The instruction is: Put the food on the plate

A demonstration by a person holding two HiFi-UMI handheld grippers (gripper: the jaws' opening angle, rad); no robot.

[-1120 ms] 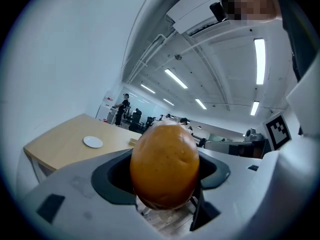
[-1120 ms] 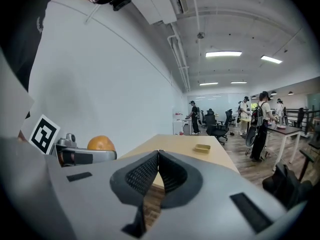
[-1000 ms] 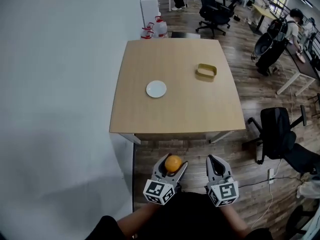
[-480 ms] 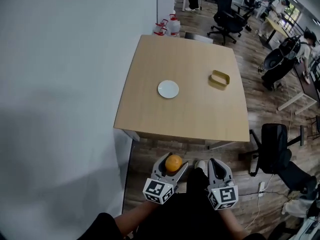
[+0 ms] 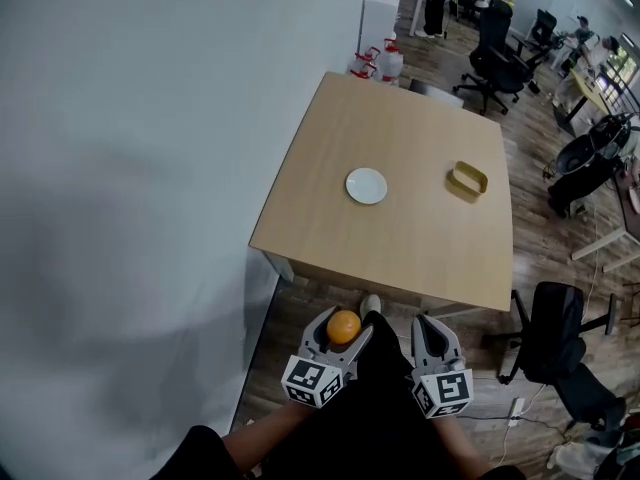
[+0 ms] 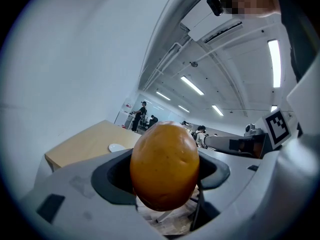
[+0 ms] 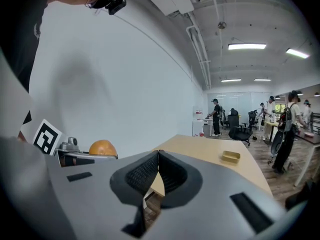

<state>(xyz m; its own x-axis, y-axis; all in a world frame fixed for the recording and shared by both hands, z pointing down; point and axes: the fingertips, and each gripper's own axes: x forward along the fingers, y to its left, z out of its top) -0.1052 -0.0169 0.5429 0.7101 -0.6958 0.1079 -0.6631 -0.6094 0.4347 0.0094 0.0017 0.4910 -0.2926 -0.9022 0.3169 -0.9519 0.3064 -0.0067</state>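
An orange fruit (image 5: 343, 326) is clamped in my left gripper (image 5: 340, 330), held close to my body and well short of the table; it fills the middle of the left gripper view as the orange fruit (image 6: 164, 165). My right gripper (image 5: 430, 336) is beside it, jaws shut with nothing between them (image 7: 158, 169). A small white plate (image 5: 366, 185) lies near the middle of the wooden table (image 5: 330, 230), far ahead of both grippers. The fruit (image 7: 102, 148) also shows at the left of the right gripper view.
A shallow tan tray (image 5: 467, 180) sits on the table's right side. A white wall (image 5: 150, 168) runs along the left. Black office chairs (image 5: 555, 343) stand right of the table, with more chairs, desks and people at the back of the room.
The table now appears further right and more slanted in the head view, and a shoe tip shows by its near edge. Both grippers keep their pose, the fruit still held.
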